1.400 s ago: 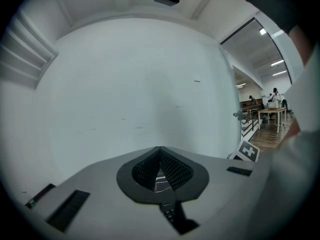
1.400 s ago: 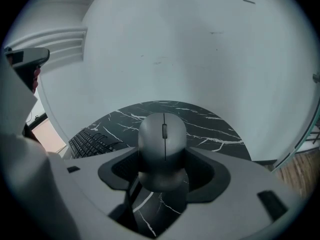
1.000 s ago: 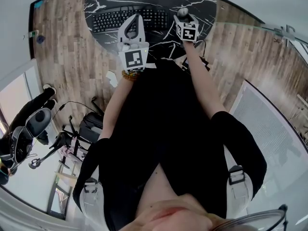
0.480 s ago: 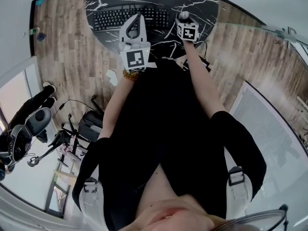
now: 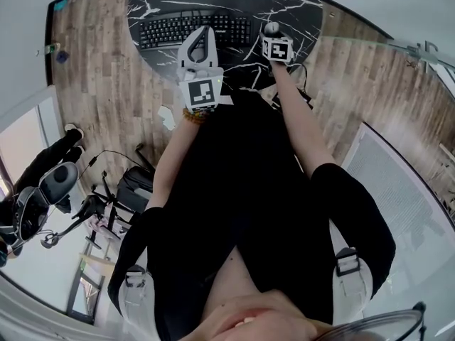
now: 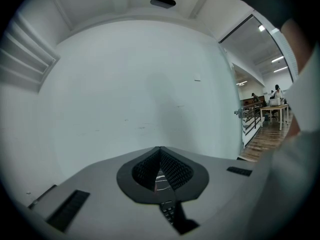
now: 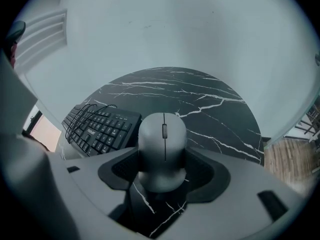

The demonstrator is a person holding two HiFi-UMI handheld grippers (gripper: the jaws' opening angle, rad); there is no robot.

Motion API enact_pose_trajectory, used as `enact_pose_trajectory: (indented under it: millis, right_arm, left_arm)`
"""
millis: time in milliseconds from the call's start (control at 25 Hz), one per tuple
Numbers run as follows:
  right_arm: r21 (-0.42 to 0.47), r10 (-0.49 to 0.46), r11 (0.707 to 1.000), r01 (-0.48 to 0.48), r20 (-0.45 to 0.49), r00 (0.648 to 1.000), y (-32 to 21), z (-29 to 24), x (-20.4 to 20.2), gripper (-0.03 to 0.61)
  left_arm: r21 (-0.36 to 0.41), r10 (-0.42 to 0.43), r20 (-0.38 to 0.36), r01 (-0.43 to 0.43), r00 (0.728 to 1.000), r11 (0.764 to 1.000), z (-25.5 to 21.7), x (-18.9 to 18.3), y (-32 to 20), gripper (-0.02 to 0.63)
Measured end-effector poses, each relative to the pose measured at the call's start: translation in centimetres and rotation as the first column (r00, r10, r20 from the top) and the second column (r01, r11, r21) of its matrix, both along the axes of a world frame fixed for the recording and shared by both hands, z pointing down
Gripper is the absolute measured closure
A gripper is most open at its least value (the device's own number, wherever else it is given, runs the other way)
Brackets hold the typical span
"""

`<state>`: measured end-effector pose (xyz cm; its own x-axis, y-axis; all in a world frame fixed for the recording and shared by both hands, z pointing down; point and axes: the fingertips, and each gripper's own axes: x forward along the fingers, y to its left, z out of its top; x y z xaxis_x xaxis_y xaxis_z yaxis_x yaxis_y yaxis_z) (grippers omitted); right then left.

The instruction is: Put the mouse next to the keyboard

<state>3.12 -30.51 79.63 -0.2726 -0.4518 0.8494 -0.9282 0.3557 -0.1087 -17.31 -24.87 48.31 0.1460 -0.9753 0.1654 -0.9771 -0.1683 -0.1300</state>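
- The mouse [image 7: 162, 149] is a smooth matte grey oval. It has a dark scroll wheel slot and a thin seam down its middle.
- The right gripper [image 7: 161, 171] is clamped on the mouse's narrower end, one jaw on each side.
- The mouse is over the black marble table [image 7: 215, 116], near the right end of the black keyboard [image 7: 100, 126], at about its 3 o'clock.
- The left gripper [image 6: 160, 154] has its jaws pressed together on nothing and is over the keyboard's near edge.
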Motion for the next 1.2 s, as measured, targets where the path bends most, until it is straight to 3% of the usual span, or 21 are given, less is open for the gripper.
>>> enact_pose_trajectory:
  millis: [240,360,440,520,640,720,960,1120,1200]
  right_arm:
    - [-0.031,-0.002,1.0,0.002,-0.009,1.0,0.0,0.3,-0.1,0.301]
    - [-0.147,-0.011,0.989,0.003,-0.053,0.999,2.1,1.4,-0.2,0.301]
    - [-0.16,-0.023,0.987,0.011,-0.074,0.997,2.3,1.7,-0.2,0.302]
    - [-0.229,-0.008,0.973,-0.012,-0.086,0.996,3.9,2.4,0.0,0.301]
    - [-0.1,-0.026,0.995,0.019,-0.065,0.998,1.4,1.7,-0.5,0.302]
    - [-0.064,-0.03,0.998,0.026,-0.067,0.997,0.6,1.4,-0.3,0.301]
    - [-0.043,-0.007,0.999,0.005,-0.053,0.999,-0.4,1.1,-0.3,0.301]
    - [-0.136,0.011,0.99,-0.022,-0.084,0.996,1.3,1.8,0.2,0.301]
    - [-0.103,0.006,0.995,-0.013,-0.068,0.998,0.4,1.7,-0.5,0.301]
  left_arm:
    - [-0.005,-0.004,-0.028,0.004,1.0,1.0,0.2,0.1,-0.2,0.6]
    - [-0.021,0.017,-0.036,-0.018,0.999,1.0,0.7,0.9,-0.2,0.6]
    - [-0.024,0.029,-0.042,-0.03,0.999,0.999,0.9,1.5,-0.2,0.6]
    - [-0.029,0.036,-0.048,-0.037,0.998,0.999,1.0,1.9,-0.1,0.6]
    - [-0.025,0.058,-0.043,-0.06,0.997,0.998,1.0,2.4,0.0,0.6]
    - [-0.024,0.068,-0.038,-0.069,0.997,0.997,0.9,2.5,0.1,0.6]
    - [-0.03,0.075,-0.033,-0.076,0.997,0.997,1.3,2.7,-0.2,0.6]
    - [-0.044,0.07,-0.048,-0.072,0.996,0.996,1.7,2.6,0.0,0.6]
    - [-0.055,0.068,-0.048,-0.071,0.997,0.996,2.0,2.4,0.0,0.6]
